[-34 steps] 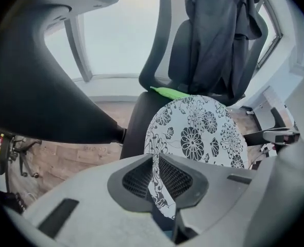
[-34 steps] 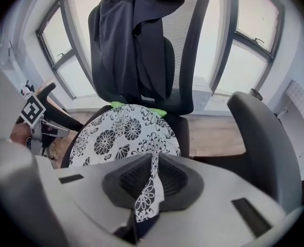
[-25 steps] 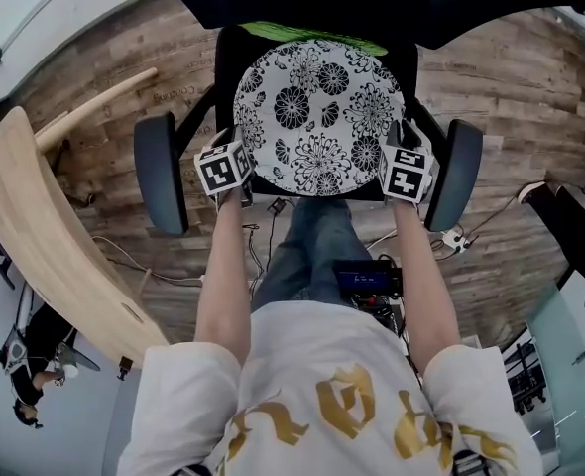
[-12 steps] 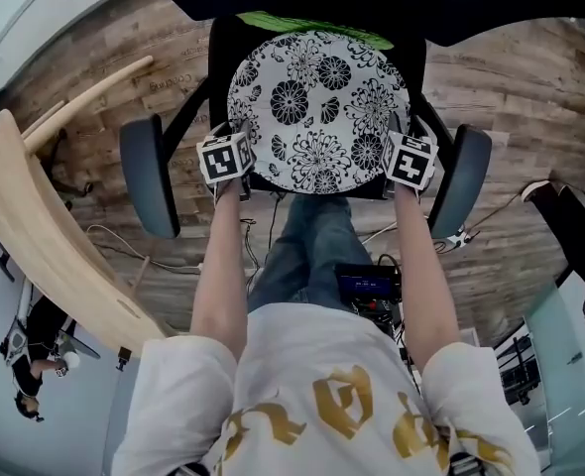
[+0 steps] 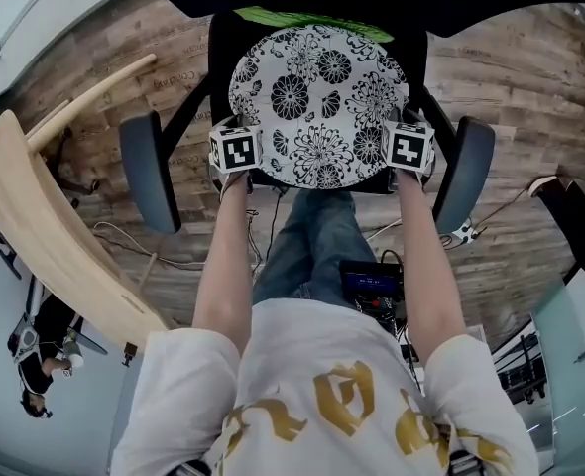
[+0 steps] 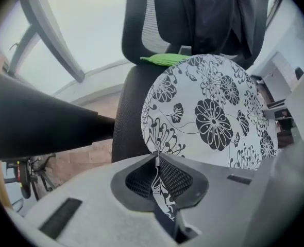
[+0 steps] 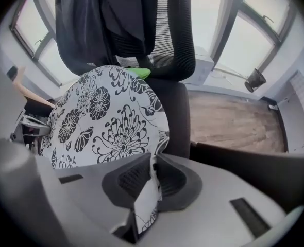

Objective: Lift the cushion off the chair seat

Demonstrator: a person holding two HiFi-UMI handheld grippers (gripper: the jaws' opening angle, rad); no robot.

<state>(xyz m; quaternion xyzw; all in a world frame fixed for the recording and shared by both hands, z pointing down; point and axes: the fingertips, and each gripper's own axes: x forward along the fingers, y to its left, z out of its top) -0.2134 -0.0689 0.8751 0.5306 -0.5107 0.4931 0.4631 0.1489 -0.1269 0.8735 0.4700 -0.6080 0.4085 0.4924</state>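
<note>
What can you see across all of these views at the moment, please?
cushion: one, white with black flowers, on the chair seat.
chair: one, black, centre.
armrests: two, grey, either side.
green item: one, behind the cushion.
curved wooden board: one, pale, left.
floor: brown wood planks.
left gripper: one, grey, jaws closing on the cushion's left edge.
right gripper: one, grey, jaws closing on its right edge.

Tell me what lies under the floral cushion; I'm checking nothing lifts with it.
The black chair seat shows around the cushion. A green thing pokes out at its back edge; how far it runs underneath is covered.
</note>
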